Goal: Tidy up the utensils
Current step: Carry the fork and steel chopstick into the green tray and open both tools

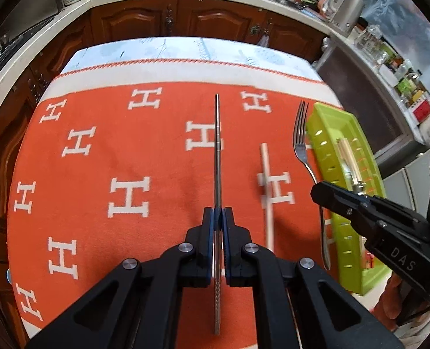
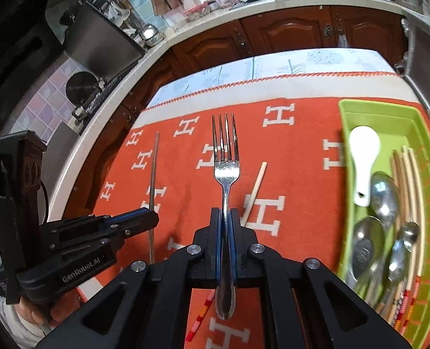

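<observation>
Fork (image 2: 226,171) in R tongs (image 2: 224,218), chopstick (image 1: 217,151) in L tongs (image 1: 218,218)

My right gripper (image 2: 225,218) is clamped on a fork (image 2: 226,171), tines pointing away. To its left my left gripper (image 2: 148,218) pinches a metal chopstick (image 2: 154,171). A wooden chopstick (image 2: 255,192) lies on the orange cloth (image 2: 302,174); the green tray (image 2: 389,116) holds spoons.
</observation>
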Action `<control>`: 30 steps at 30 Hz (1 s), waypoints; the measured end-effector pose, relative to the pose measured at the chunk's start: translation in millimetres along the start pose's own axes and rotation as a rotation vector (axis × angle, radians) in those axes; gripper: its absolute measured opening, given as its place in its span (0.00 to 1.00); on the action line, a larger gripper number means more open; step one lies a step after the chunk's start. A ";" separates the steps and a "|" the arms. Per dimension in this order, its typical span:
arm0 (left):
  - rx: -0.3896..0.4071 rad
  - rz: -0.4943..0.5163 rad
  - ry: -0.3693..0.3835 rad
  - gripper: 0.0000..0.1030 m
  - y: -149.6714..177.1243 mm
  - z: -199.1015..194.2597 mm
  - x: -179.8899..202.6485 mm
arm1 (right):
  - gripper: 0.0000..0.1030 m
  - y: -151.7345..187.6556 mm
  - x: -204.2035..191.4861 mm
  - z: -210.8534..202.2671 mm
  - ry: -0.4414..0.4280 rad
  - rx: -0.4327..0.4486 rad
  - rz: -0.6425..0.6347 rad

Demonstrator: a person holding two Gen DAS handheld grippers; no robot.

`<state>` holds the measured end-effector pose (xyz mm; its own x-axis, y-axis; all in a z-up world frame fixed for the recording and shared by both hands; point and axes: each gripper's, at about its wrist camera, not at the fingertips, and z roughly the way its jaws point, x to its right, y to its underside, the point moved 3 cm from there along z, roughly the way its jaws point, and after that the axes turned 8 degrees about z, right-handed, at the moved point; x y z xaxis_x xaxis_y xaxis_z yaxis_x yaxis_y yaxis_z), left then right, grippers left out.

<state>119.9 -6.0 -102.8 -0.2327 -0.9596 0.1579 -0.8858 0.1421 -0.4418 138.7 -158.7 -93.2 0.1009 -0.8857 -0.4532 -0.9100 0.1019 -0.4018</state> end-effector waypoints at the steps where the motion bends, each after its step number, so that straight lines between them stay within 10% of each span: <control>1: 0.008 0.004 0.012 0.03 -1.5 -4.8 4.7 | 0.04 1.0 1.9 -7.8 0.000 0.009 0.008; 30: 0.141 0.232 0.120 0.03 -5.4 -74.0 110.4 | 0.04 35.2 96.6 -115.6 0.096 0.123 0.201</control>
<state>69.3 -94.7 -17.7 -0.4761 -0.8685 0.1381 -0.7407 0.3114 -0.5953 70.0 -293.0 -59.2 -0.1217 -0.8803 -0.4585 -0.8513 0.3300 -0.4078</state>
